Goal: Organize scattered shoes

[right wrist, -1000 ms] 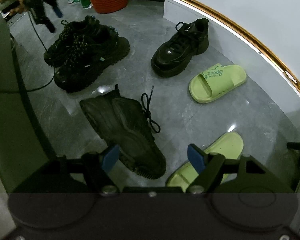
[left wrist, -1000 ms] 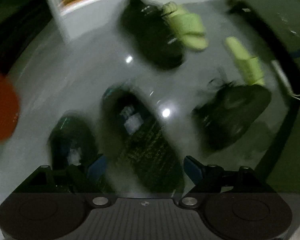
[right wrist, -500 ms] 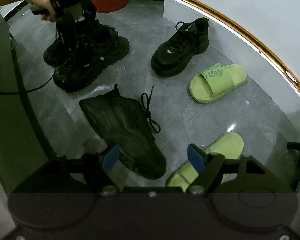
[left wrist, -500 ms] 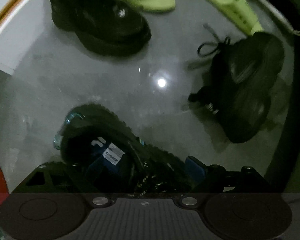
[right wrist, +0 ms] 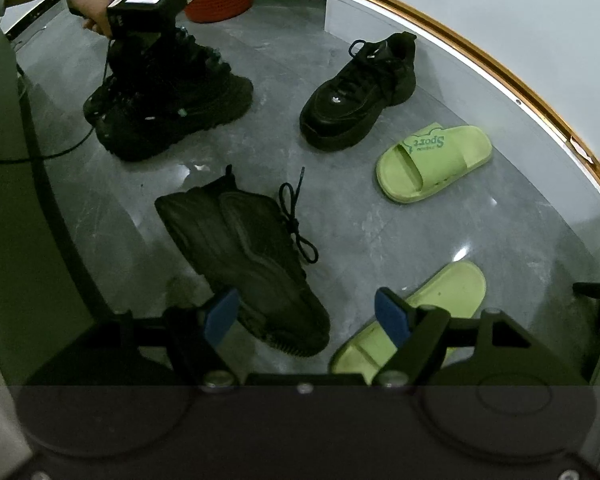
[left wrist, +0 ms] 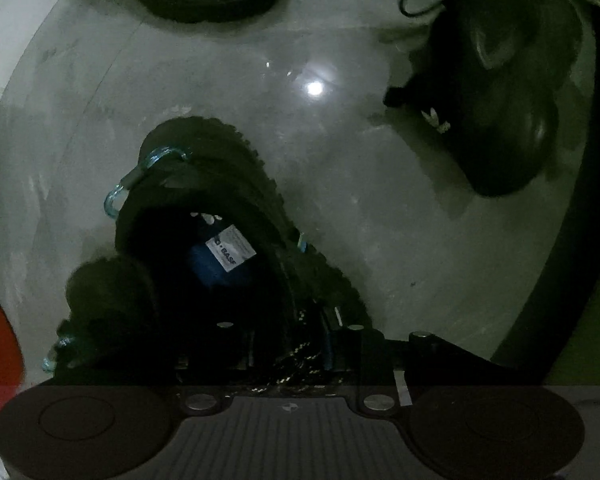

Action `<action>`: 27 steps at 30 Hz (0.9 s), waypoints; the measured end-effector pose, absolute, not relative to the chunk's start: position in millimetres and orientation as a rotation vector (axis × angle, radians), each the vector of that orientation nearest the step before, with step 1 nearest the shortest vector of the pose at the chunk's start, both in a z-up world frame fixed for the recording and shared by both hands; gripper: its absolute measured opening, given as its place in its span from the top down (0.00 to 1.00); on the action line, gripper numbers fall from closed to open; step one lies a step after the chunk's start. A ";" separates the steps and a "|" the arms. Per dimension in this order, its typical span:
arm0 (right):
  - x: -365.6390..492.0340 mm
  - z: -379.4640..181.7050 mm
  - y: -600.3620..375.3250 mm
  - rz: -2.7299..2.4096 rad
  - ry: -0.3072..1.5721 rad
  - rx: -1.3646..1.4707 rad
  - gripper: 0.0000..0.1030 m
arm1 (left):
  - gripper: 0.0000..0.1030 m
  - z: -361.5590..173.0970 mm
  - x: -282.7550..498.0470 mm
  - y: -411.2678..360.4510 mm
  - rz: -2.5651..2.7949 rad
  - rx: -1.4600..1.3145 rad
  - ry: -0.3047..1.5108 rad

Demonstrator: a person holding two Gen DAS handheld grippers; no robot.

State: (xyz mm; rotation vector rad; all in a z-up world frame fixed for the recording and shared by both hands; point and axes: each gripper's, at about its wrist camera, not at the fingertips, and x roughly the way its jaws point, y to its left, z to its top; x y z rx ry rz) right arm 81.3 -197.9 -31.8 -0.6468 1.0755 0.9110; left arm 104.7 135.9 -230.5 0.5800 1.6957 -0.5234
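Left tool [left wrist: 288, 344] is closing on the chunky boot's [left wrist: 204, 208] tongue; right tool [right wrist: 306, 316] hangs spread over a tipped sneaker [right wrist: 240, 256].

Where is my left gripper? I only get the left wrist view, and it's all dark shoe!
Observer: A hand holds your left gripper down in a pair of chunky black shoes; its jaws are closing with laces between them.
Operator: Are there slippers?
Observer: Two green slippers: one nearer the wall, one beside the right gripper.
Operator: Is that gripper busy?
Observer: No, it's open, holding nothing, above a black sneaker lying on its side.
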 end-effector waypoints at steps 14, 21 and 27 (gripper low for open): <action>81.9 -33.8 -197.1 0.908 1.078 -0.649 0.28 | 0.78 -224.5 111.0 148.6 -0.422 0.408 1.791; 83.5 -36.6 -193.8 0.910 1.078 -0.654 0.28 | 0.23 -189.0 120.1 157.0 -0.425 0.274 1.646; 81.7 -33.1 -192.8 0.913 1.074 -0.643 0.28 | 0.22 -126.2 145.9 220.5 -0.253 -0.006 1.405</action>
